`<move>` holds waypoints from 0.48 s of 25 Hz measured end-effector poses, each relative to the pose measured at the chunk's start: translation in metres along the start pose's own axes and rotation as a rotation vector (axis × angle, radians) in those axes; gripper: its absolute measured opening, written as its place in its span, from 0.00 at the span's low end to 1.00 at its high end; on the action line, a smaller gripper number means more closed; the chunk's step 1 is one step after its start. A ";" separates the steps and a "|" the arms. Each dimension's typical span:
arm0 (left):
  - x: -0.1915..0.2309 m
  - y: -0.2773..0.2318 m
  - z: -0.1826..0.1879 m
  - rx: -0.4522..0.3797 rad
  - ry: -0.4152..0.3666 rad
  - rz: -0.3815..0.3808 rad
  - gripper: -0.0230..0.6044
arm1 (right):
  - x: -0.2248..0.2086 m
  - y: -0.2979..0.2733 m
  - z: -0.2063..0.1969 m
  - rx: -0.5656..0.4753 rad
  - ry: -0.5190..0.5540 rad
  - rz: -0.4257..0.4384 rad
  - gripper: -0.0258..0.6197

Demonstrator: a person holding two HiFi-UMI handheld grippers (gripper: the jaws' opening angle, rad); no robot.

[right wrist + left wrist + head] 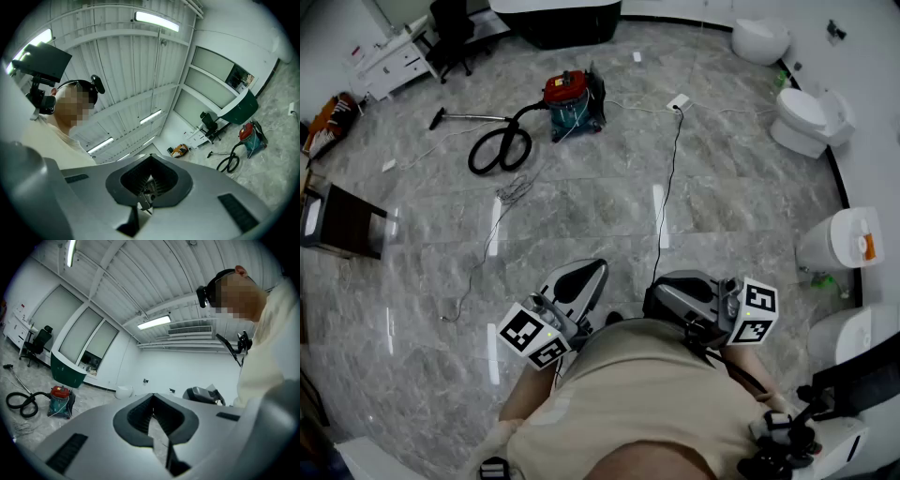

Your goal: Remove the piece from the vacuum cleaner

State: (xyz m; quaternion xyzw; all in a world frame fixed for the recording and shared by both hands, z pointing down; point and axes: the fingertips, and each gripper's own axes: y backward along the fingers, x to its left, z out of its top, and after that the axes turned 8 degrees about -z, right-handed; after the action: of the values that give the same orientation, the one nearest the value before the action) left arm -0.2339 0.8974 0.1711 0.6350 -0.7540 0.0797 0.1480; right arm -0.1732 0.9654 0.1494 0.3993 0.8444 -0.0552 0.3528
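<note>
The vacuum cleaner (pixel 572 101) has a red lid and a teal body and stands on the marble floor far ahead. Its black hose (pixel 500 150) coils to the left and joins a metal wand (pixel 473 117) that ends in a dark nozzle (pixel 437 118). My left gripper (pixel 586 269) and right gripper (pixel 680 283) are held close to my body, far from the vacuum, both shut and empty. The vacuum (pixel 60 401) shows small at the lower left of the left gripper view, beyond that gripper (pixel 152 401). It also shows at the right (pixel 251 136) of the right gripper view, past that gripper (pixel 150 164).
A black power cable (pixel 670 178) runs from a white socket block (pixel 678 101) towards my feet. White toilets (pixel 811 122) line the right wall. A dark cabinet (pixel 342 220) stands at the left. An office chair (pixel 450 33) and white drawers (pixel 389 66) are at the back left.
</note>
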 end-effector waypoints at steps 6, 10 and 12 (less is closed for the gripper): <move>0.006 -0.013 -0.014 0.019 0.051 0.042 0.04 | -0.016 0.007 0.009 0.003 -0.072 0.004 0.04; 0.018 -0.038 -0.016 0.058 0.041 0.046 0.04 | -0.039 0.014 0.024 -0.031 -0.126 0.002 0.04; 0.021 -0.052 -0.015 0.078 0.026 0.047 0.04 | -0.050 0.019 0.032 -0.046 -0.149 -0.001 0.04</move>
State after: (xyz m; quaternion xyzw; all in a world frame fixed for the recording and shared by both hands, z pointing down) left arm -0.1844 0.8725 0.1883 0.6212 -0.7631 0.1207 0.1310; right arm -0.1204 0.9338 0.1612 0.3853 0.8172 -0.0656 0.4236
